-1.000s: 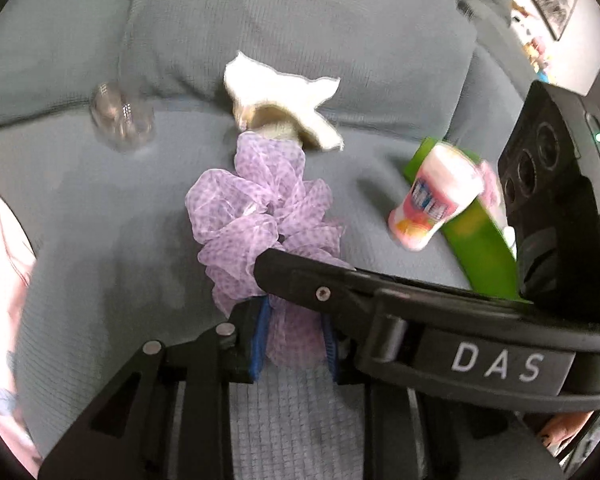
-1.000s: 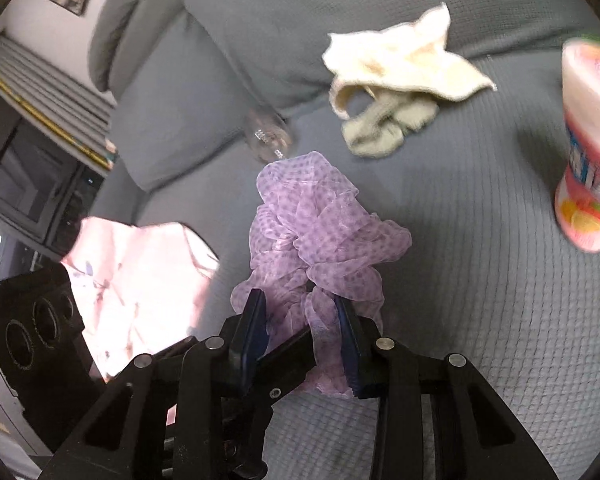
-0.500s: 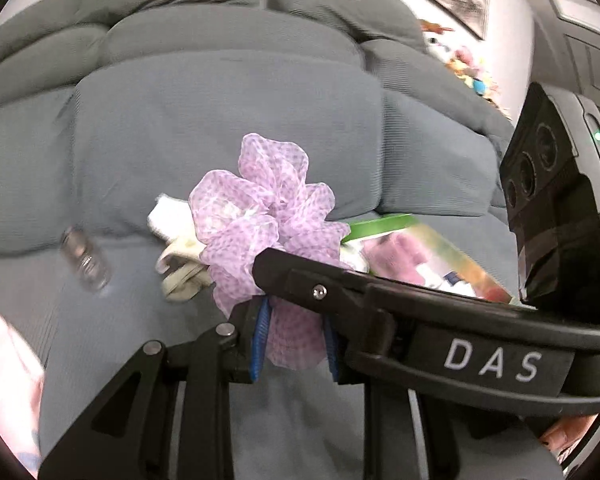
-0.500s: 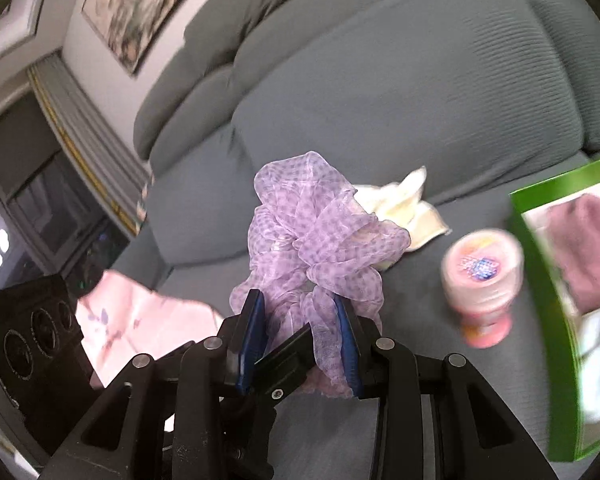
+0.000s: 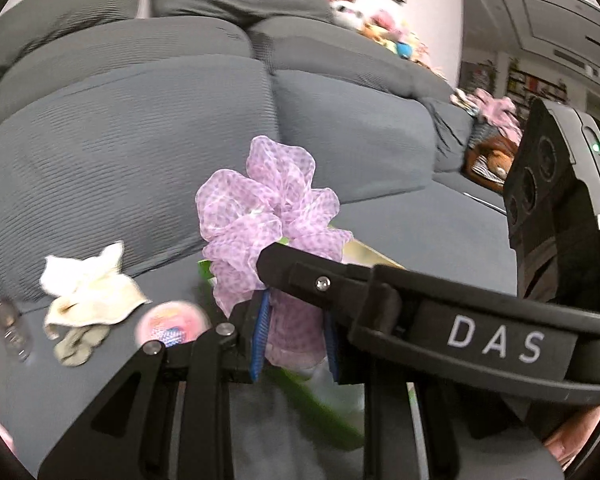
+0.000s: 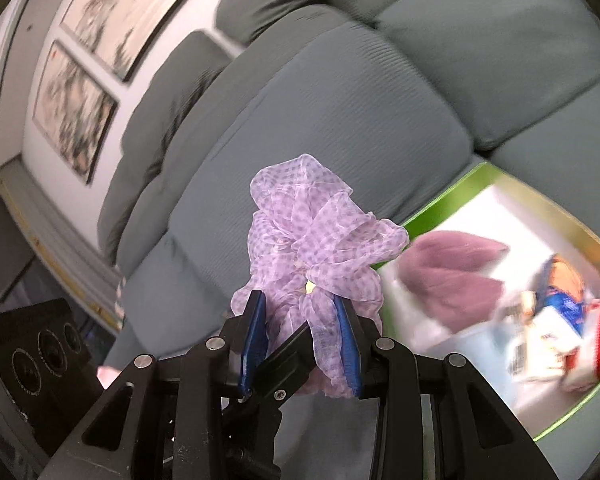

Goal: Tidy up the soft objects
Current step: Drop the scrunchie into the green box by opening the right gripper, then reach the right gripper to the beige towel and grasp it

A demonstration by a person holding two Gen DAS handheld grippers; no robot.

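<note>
A lilac dotted sheer scrunchie [image 5: 268,216] is held up in the air above the grey sofa seat. Both grippers are shut on it: my left gripper [image 5: 294,336] pinches its lower part, and my right gripper [image 6: 300,334] pinches the same scrunchie [image 6: 316,240]. The right gripper's black body [image 5: 440,320] crosses the left wrist view. A green-rimmed box [image 6: 512,216] lies on the seat to the right, holding a mauve soft item [image 6: 452,272] and packets. A cream cloth [image 5: 88,296] and a grey-green scrunchie [image 5: 78,346] lie on the seat at left.
A pink-lidded tub [image 5: 172,322] stands on the seat by the cream cloth. A small clear glass thing [image 5: 14,328] lies at far left. Grey back cushions [image 5: 140,136] rise behind. A basket with soft toys [image 5: 488,156] sits at the sofa's far right.
Both grippers have lifted the lilac scrunchie off the seat and swung it to the right, over the green-rimmed box. The cream cloth and tub now lie lower left.
</note>
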